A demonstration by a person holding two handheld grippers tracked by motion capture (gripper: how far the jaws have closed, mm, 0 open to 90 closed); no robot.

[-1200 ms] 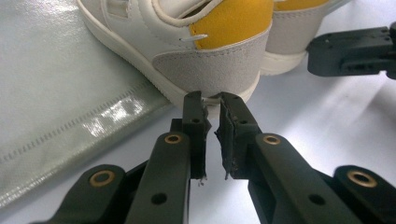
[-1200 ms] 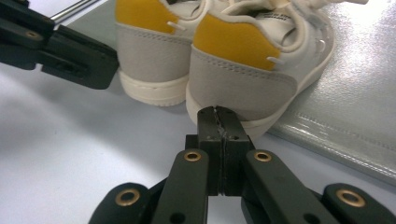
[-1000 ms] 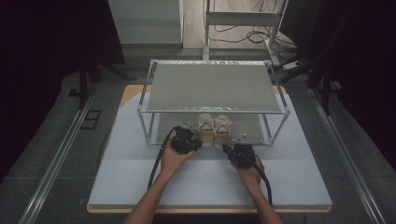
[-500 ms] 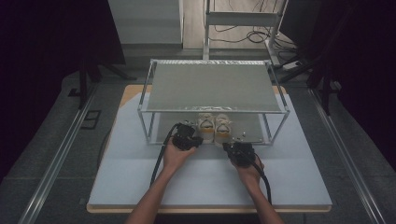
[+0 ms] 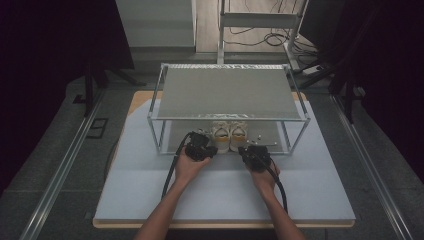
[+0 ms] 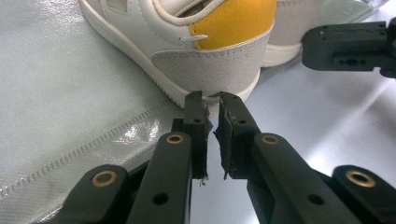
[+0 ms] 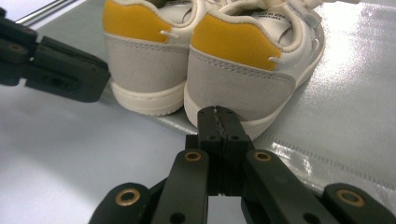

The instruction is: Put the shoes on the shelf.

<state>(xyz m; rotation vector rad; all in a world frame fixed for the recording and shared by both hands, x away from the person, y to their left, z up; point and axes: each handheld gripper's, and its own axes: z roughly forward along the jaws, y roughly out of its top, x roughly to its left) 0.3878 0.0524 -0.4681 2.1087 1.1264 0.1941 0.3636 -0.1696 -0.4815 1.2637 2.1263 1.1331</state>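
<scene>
shoes on the low shelf, both claws shut at the heels

shoes stood as a pair on the bottom shelf of a metal rack (image 5: pixel 227 95), heels turned out toward the person, so the backs were the parts nearest to hand. the left shoe (image 5: pixel 220 136) and the right shoe (image 5: pixel 238 135) sat side by side, touching or very nearly so, each cream with a yellow patch above a grey heel panel. the rack stood on the pale worktop (image 5: pixel 150 190), its upper shelf covering most of the pair in the high view, which likely explains why both hands came in low and level from the front rather than from above.

the left claw (image 6: pixel 211 100) had its jaws drawn together, just a thin slit between the worn pads, and nothing lay between them. its tips sat right at the sole edge of the left shoe's heel; whether they touched it or stopped just short could not be told. the right claw (image 7: pixel 218 113) was shut tight, pads pressed flat on each other, gripping nothing, its tips against or just before the heel of the right shoe. each claw lined up with its own shoe, which reads as a nudge at the heels to seat the pair deeper on the shelf, though that is a judgement.
</scene>
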